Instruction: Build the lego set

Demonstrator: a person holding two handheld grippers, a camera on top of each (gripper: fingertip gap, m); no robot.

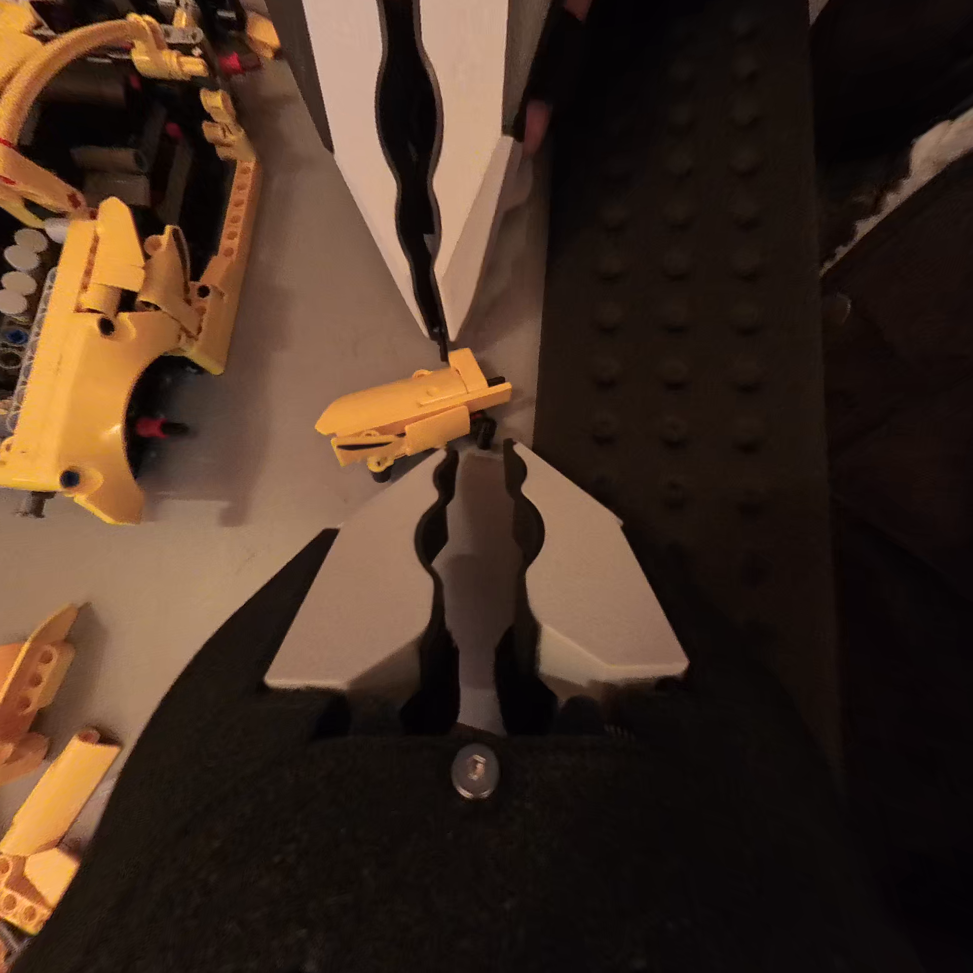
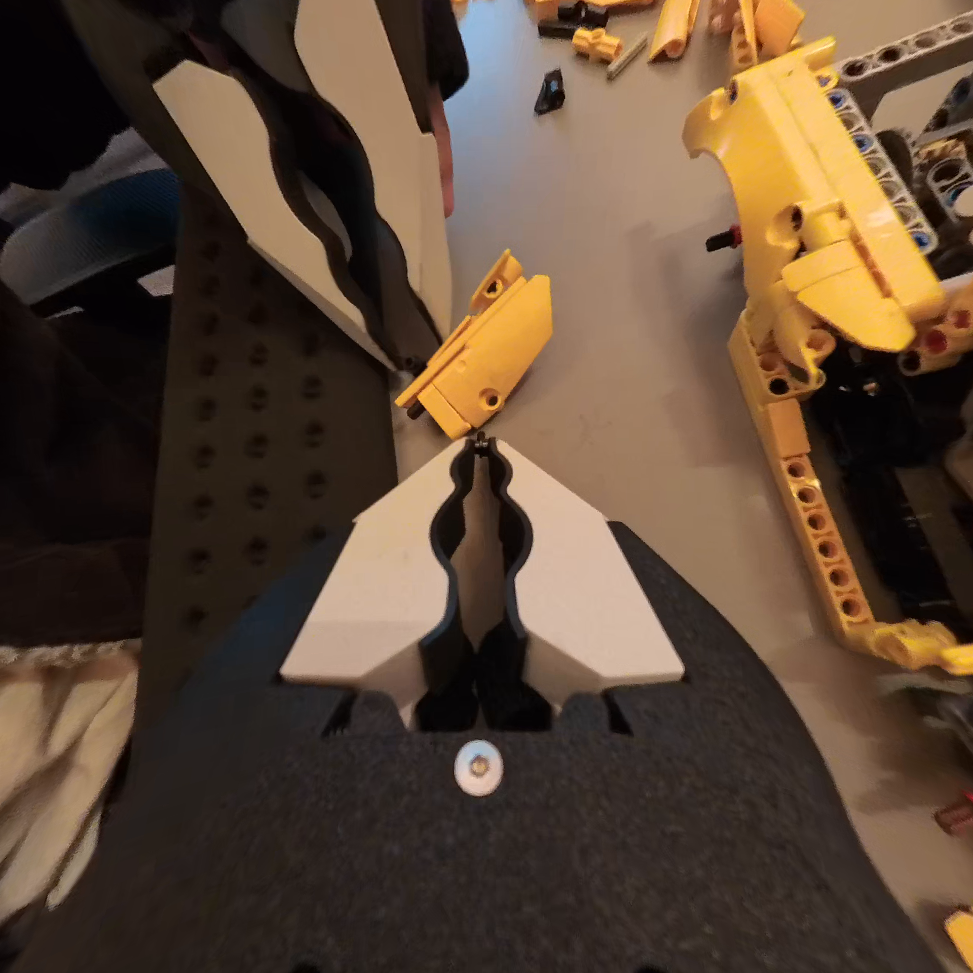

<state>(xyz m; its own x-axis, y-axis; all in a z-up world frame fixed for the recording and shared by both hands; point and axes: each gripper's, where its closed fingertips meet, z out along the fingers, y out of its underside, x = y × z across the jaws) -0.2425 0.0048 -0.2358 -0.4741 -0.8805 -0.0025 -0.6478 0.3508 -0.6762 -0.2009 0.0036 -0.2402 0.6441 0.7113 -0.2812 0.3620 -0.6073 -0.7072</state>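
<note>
On the counter [image 1: 295, 274], between the two sets of tongs, lies a small yellow sub-assembly [image 1: 416, 405] of curved panels, with short black pegs poking from its near end. It sits well apart from the large yellow model [image 1: 95, 342], which stands at the counter's far side.

The right tongs [image 2: 480, 447] are pinched together on a tiny black pin [image 2: 480, 440], whose tip sits right at the sub-assembly's lower edge. The left tongs [image 1: 479, 450] stand apart, their tips just beside the pegged end and gripping nothing that I can see.

The step in hand looks like seating that pin into a hole in the sub-assembly. To do it well:

- Steady the sub-assembly first. It lies loose and tilted, so a push from the pin would likely slide it. Closing the left tongs on the body, or bracing against it, should stop that.
- Line the pin's axis with the hole before pressing; the hole itself is hidden here.
- Press straight and gently. The pin is held only at its end and could twist out.

Loose pieces [image 2: 595, 42] lie farther back.
</note>
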